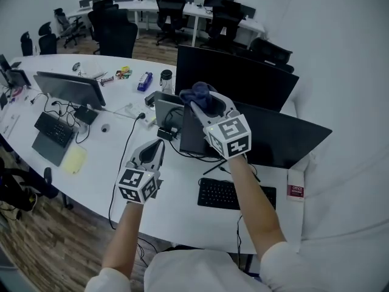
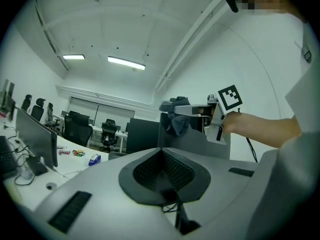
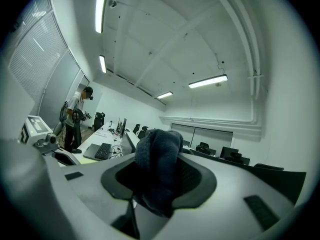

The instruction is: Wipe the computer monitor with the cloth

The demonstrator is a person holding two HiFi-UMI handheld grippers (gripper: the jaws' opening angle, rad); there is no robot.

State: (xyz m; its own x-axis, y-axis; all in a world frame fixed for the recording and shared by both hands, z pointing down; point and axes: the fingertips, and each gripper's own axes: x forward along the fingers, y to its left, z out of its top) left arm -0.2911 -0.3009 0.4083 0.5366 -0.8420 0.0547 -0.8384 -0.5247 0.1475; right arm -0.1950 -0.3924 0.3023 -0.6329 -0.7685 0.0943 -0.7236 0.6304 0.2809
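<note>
The head view shows my right gripper [image 1: 205,106] shut on a dark blue cloth [image 1: 197,93], held at the top left corner of the black monitor [image 1: 273,142] in front of me. In the right gripper view the cloth [image 3: 157,164] is bunched between the jaws and hides the pads. My left gripper [image 1: 156,149] hovers low over the white desk [image 1: 103,163], left of the monitor, jaws together and holding nothing. The left gripper view looks up past its jaws at the right gripper [image 2: 197,111] and the cloth [image 2: 176,118].
A black keyboard [image 1: 236,194] lies below the monitor, with cables running left of it. A second black monitor [image 1: 237,78] stands behind. Further left are another monitor [image 1: 70,89], a keyboard [image 1: 55,129], a yellow pad [image 1: 74,160] and a bottle [image 1: 166,79]. A person [image 3: 75,119] stands far off.
</note>
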